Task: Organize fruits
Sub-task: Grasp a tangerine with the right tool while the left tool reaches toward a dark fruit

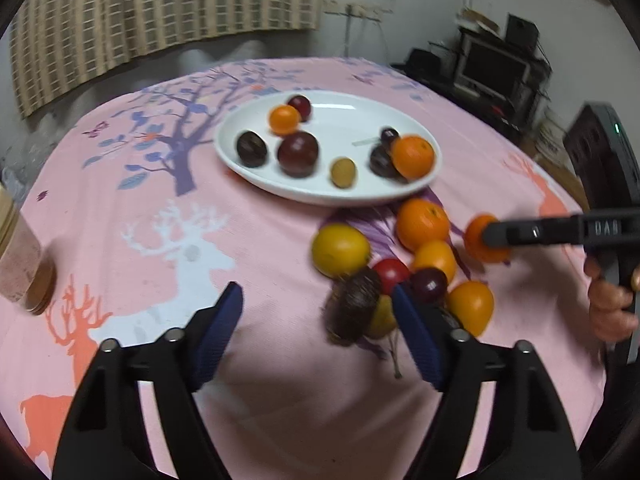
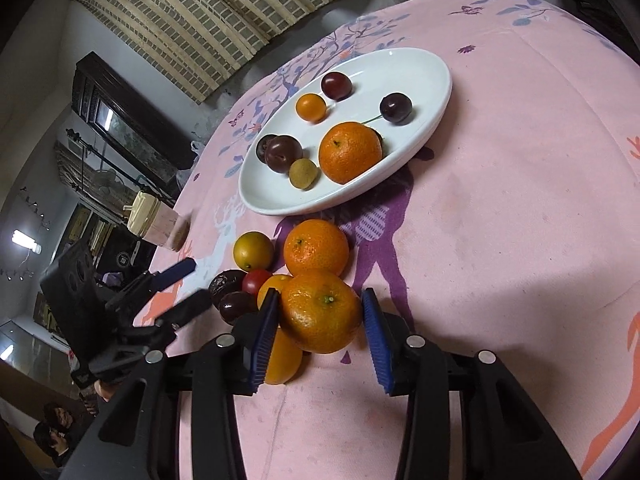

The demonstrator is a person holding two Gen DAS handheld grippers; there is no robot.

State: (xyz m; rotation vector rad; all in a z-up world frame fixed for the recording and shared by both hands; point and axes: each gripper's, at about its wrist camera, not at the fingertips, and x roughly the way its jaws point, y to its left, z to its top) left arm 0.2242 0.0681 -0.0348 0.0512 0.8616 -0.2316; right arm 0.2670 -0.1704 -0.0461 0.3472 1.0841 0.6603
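Observation:
A white oval plate [image 1: 256, 168] [image 2: 432, 80] on the pink cloth holds several fruits: dark plums, small oranges, a mandarin [image 2: 350, 152] and a tan longan [image 2: 304, 174]. A loose cluster lies in front of it: a yellow fruit [image 1: 340, 250], mandarins, a red tomato [image 1: 391, 274] and a dark wrinkled fruit [image 1: 354, 306]. My left gripper [image 1: 318, 330] is open, its right finger beside the wrinkled fruit. My right gripper [image 2: 320, 330] is open with its pads on either side of a mandarin [image 2: 322, 312]; a gap shows at the right pad.
A wooden-lidded jar [image 1: 20, 256] [image 2: 158, 222] stands at the table's left edge. The pink tablecloth [image 2: 520, 200] stretches right of the fruit. Dark furniture [image 1: 492, 68] stands beyond the table.

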